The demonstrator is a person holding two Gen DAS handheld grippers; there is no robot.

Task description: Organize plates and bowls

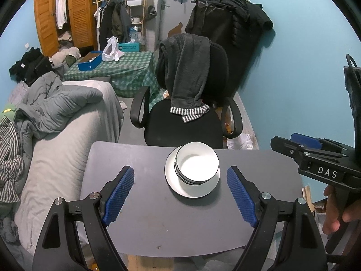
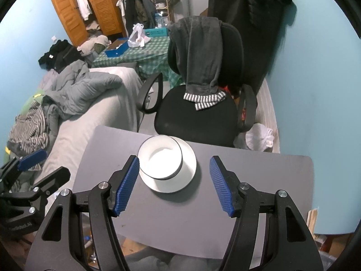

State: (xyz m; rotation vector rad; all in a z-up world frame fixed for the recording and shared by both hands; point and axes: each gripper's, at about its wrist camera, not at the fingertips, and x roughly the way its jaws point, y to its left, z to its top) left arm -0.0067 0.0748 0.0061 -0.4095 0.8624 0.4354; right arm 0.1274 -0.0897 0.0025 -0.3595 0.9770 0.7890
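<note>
Stacked bowls (image 1: 196,166) beyond parted jaws

left tool (image 1: 180,194): black frame, blue ribbed pads, silver screws | right tool (image 2: 174,184): same, "DAS" label

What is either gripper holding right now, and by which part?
Nothing. Both the left gripper and right gripper have open, empty jaws above the table.
</note>
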